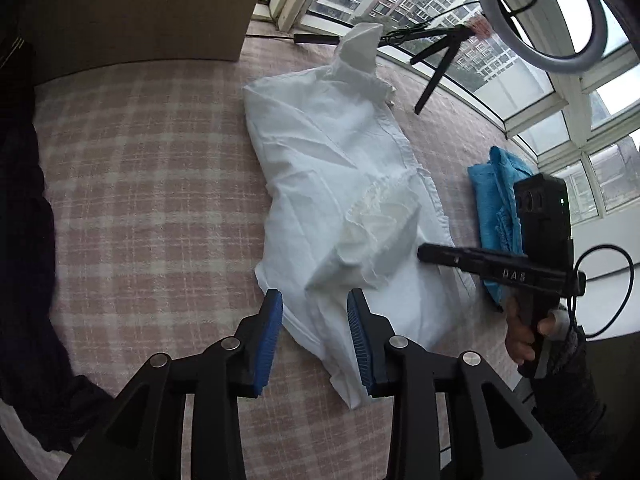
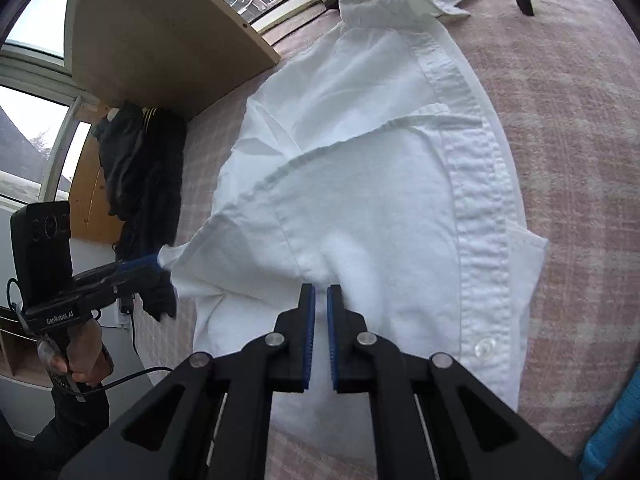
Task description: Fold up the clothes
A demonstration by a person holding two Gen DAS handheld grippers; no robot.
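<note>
1. Item: white cotton button-front shirt (image 1: 340, 184), partly folded, lying on a pink-and-cream checked bed cover (image 1: 152, 184). In the left wrist view its long axis runs from the collar at 12 o'clock to the hem at 6 o'clock.
2. Left gripper (image 1: 314, 312): jaws apart, blue pads clear of the cloth, nothing between them that they press on. The shirt's near hem lies directly under and ahead of them, toward 12 o'clock.
3. Right gripper (image 2: 321, 304): jaws nearly together, pinching a fold of the shirt fabric at the pad tips. The button placket (image 2: 472, 208) runs from 12 to 5 o'clock just to its right.
4. In the right wrist view the left gripper sits at 9 o'clock, beside the shirt's outstretched corner (image 2: 176, 256); whether it touches that corner cannot be told.
5. Judgement: the right gripper has the working hold; the left is nearer the loose corner and hem.
6. Adjacent: folded turquoise cloth (image 1: 496, 196) at 3 o'clock, apart from the shirt; dark garment (image 1: 24, 240) at 9 o'clock.
</note>
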